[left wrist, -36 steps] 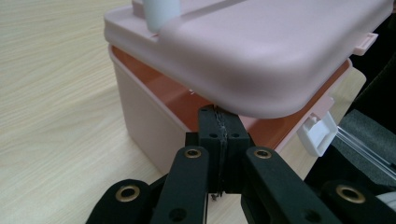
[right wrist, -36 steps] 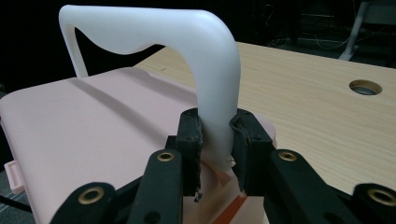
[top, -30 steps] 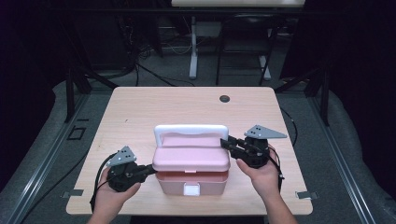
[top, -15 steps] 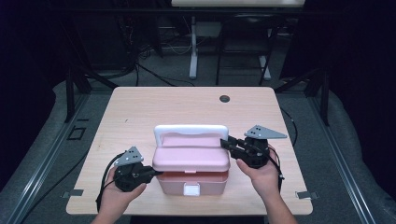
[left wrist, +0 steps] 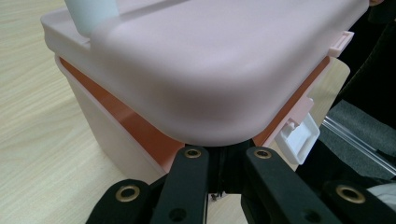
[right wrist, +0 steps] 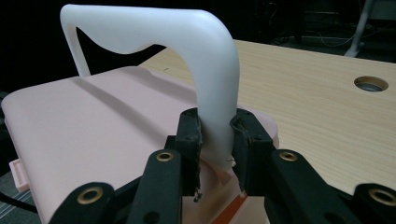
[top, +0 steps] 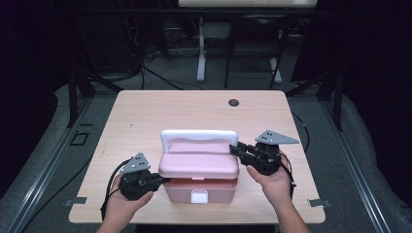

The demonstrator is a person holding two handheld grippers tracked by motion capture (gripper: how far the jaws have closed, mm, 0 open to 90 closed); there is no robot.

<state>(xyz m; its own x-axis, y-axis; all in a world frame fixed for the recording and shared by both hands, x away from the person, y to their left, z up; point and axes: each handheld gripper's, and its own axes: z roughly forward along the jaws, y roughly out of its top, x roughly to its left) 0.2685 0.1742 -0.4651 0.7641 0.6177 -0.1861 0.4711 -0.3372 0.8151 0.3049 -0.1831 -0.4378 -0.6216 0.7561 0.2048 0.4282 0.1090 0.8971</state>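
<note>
The pale wooden table (top: 145,116) carries one thing near its front edge: a pink, round-cornered plastic box (top: 200,187), standing between the two grippers. Its pink hinged lid (left wrist: 224,65) is lifted a little at the front, so a gap shows an orange inner wall below the rim. From the lid rises a white, arched plastic carrying handle (right wrist: 205,60), upright, and at the box front hangs a small white snap latch (left wrist: 299,137), undone.

The right gripper (right wrist: 217,135) pinches the foot of that handle: its jaws press on either side of the white bar, just above where it meets the lid. The left gripper (left wrist: 223,156) sits at the lid's near corner with its jaws pressed together, their tips tucked just under the lid's rounded edge rather than clasping anything.

By the look of it the box is light, hard-shelled and smooth, so it would likely slide on the wood if pushed from one side alone. The handle is stiff but thin and glossy; a pinch low at its foot, as here, seems steadier than one high on the arch, where it could pivot. The lid's underside lip gives closed jaw tips a ledge to pry on. The latch looks the most delicate part and is best left untouched by the jaws.
</note>
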